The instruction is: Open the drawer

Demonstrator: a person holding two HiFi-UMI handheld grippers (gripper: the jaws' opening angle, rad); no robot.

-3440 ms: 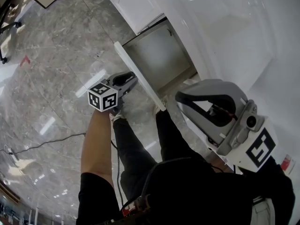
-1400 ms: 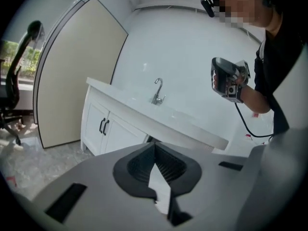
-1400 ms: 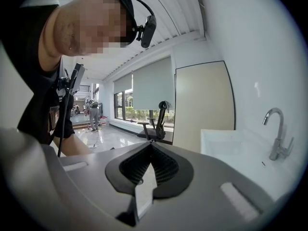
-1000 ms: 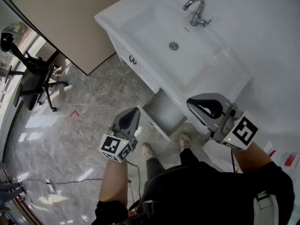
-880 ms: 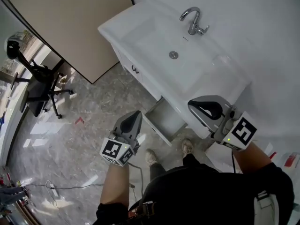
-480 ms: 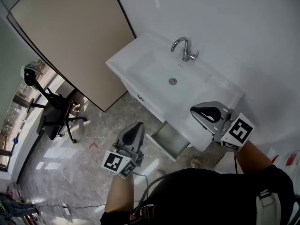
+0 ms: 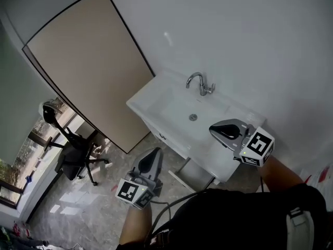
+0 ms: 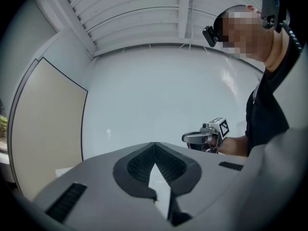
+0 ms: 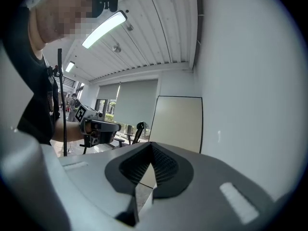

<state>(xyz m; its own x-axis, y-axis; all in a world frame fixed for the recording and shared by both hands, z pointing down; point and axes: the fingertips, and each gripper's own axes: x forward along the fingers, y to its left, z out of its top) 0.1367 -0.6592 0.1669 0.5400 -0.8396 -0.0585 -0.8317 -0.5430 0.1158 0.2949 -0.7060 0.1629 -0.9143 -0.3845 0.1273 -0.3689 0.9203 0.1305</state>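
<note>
In the head view a white vanity with a sink (image 7: 177, 108) stands against the wall. Its drawer (image 7: 193, 172) is pulled out below, partly hidden behind my body. My left gripper (image 7: 154, 152) hangs in the air left of the drawer and well above it, jaws shut with nothing between them. My right gripper (image 7: 214, 129) hovers over the vanity's near right corner, also shut and empty. In the left gripper view the closed jaws (image 8: 154, 146) face the white wall, with the right gripper (image 8: 207, 138) beyond. In the right gripper view the closed jaws (image 9: 151, 147) face the left gripper (image 9: 98, 126).
A chrome faucet (image 7: 200, 85) stands at the back of the sink. A large beige panel (image 7: 93, 66) leans by the wall to the left. A black office chair (image 7: 73, 155) stands on the marble floor near a window at far left.
Both grippers have risen away from the drawer, the left one more. The head view has lifted, so the vanity and open drawer now sit lower and smaller. The drawer stays pulled out.
</note>
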